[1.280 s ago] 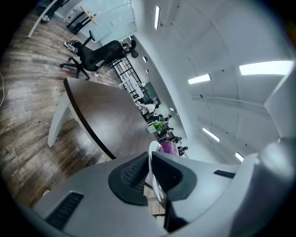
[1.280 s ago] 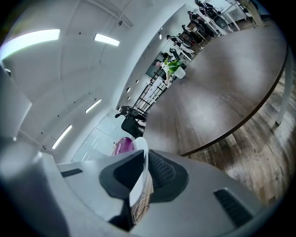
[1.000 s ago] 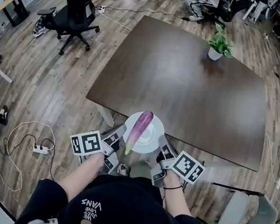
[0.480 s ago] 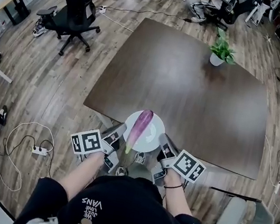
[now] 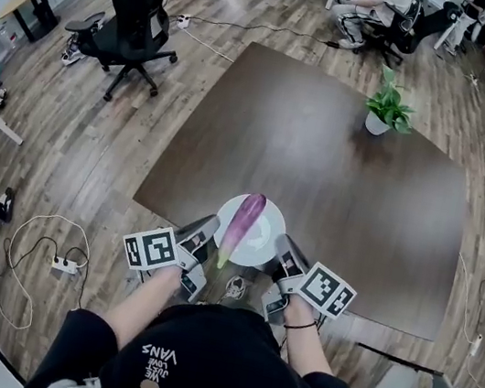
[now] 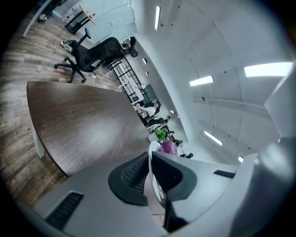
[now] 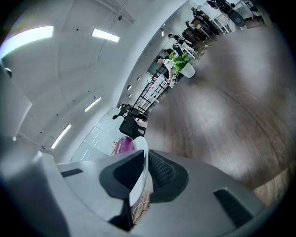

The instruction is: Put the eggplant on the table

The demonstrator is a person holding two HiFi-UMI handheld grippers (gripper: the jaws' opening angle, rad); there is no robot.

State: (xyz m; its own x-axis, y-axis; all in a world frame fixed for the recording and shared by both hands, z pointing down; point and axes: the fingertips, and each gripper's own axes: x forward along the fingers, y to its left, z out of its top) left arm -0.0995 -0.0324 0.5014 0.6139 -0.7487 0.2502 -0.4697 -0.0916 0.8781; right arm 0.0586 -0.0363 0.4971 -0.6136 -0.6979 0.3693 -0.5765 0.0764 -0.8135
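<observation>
Your left gripper (image 5: 201,233) and right gripper (image 5: 285,250) each clamp the round white plate's (image 5: 268,239) rim. The long purple eggplant (image 5: 242,221) lies on it between them, at the dark brown wooden table's (image 5: 322,165) near edge.

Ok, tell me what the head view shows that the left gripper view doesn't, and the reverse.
Only the head view: the whole eggplant lying across the white plate, the right gripper on the plate's other side, and a power strip on the floor. Only the left gripper view: the ceiling lights and, close up, the left gripper with its jaws clamped on the plate's rim. Both: the plate, the eggplant, the dark table, the potted plant and a black office chair.
</observation>
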